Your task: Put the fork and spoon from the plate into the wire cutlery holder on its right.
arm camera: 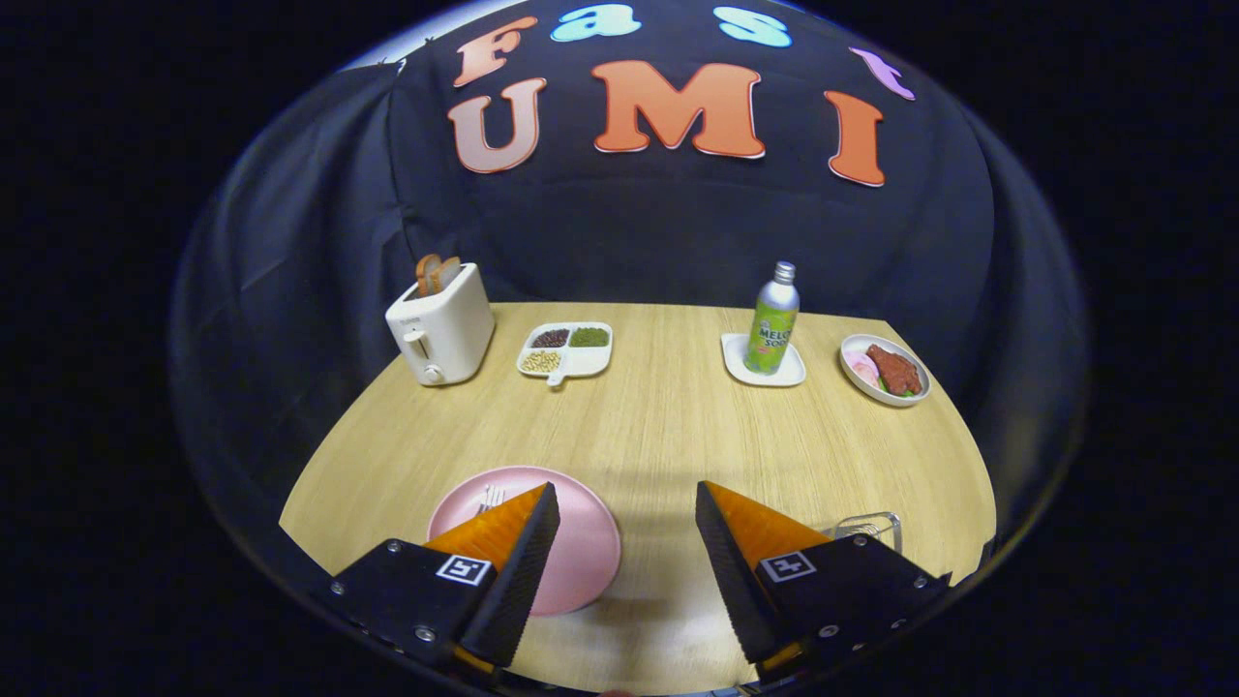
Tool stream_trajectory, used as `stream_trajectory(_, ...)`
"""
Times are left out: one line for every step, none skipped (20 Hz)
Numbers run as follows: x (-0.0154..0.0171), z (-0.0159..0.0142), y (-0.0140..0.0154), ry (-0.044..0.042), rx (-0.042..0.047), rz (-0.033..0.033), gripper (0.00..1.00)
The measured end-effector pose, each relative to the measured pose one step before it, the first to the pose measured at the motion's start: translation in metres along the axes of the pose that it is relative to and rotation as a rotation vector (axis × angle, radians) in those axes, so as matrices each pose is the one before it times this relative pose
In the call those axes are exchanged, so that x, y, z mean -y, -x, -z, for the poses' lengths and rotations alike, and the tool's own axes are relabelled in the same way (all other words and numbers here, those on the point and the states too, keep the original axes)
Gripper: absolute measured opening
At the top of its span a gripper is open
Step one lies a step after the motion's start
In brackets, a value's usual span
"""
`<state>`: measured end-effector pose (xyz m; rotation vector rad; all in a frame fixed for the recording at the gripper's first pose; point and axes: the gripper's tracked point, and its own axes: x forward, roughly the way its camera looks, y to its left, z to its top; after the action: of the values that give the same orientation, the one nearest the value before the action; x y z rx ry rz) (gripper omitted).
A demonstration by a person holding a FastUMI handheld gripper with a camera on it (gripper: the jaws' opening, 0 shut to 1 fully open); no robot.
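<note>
A pink plate lies on the wooden table, partly under my left finger. The tines of a fork peek out on the plate just beyond that finger; the rest of the cutlery is hidden behind it. The rim of the wire cutlery holder shows to the right of the plate, just past my right finger. My gripper hovers above the table, open, with nothing between its fingers.
At the back of the table stand a white toaster with bread, a divided dish of beans, a green soda bottle on a small white tray, and a bowl of food.
</note>
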<state>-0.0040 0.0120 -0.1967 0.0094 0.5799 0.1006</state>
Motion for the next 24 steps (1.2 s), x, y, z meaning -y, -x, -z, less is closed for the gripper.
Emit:
stream_trajectory(-0.00798,-0.00347,-0.00169,0.00988,0.01569,-0.00625,0.85)
stream_trajectory(-0.00998,-0.0008,-0.0033,0.00534,0.00977,-0.00889,0.86)
stream_trajectory(-0.01007,-0.00004,-0.00302,0.0011,0.00556,-0.0113,0.86)
stream_trajectory(-0.00828,0.00549,-0.00469,0.00491,-0.01441,-0.00781,0.86)
stream_trajectory(-0.00837,0.00682,-0.00214,0.00331,-0.01886,-0.00709,0.85)
stream_trajectory(-0.00807,0.00585,-0.004,0.00056,-0.01922,-0.00688,0.85)
stream_trajectory(-0.00842,0.0072,-0.00548,-0.00055,-0.02175,-0.00605,0.86)
stream_trajectory(-0.00665,0.0077,-0.00398,-0.00105,-0.02615,-0.00862,0.85)
stream_trajectory(-0.00764,0.0059,-0.00348,-0.00205,-0.01764,-0.00786,0.86)
stream_trajectory(-0.00727,0.00482,-0.00416,0.00039,-0.01181,-0.00848,0.86)
stream_trajectory(-0.00585,0.00667,-0.00415,0.00217,-0.0163,-0.00542,0.86)
stream_trajectory(-0.00478,0.00863,-0.00299,0.00192,-0.02272,-0.00387,0.86)
stream_trajectory(-0.00609,0.00643,-0.00458,-0.00087,-0.01773,-0.006,0.86)
stream_trajectory(-0.00608,0.00832,-0.00526,-0.00178,-0.02986,-0.0058,0.86)
stream_trajectory(-0.00686,0.00845,-0.00365,-0.00258,-0.03202,-0.01014,0.86)
stream_trajectory(-0.00569,0.00694,-0.00448,-0.00204,-0.02895,-0.00707,0.86)
stream_trajectory(-0.00597,0.0055,-0.00399,-0.00093,-0.02395,-0.01022,0.86)
stream_trajectory(-0.00438,0.0035,-0.00705,0.00147,-0.02208,-0.00273,0.86)
stream_trajectory(-0.00271,0.00433,-0.00537,-0.00243,-0.02905,0.00165,0.86)
stream_trajectory(-0.00309,0.00518,-0.00546,-0.00745,-0.03452,-0.00334,0.85)
stream_trajectory(-0.00239,0.0033,-0.00351,-0.00961,-0.02627,-0.00435,0.84)
stream_trajectory(0.00015,0.00278,-0.0033,-0.00861,-0.02745,0.00401,0.83)
stream_trajectory(-0.00096,0.00351,-0.00443,-0.01126,-0.02998,-0.00093,0.79)
stream_trajectory(0.00084,0.00409,-0.0022,-0.01406,-0.02964,0.00269,0.77)
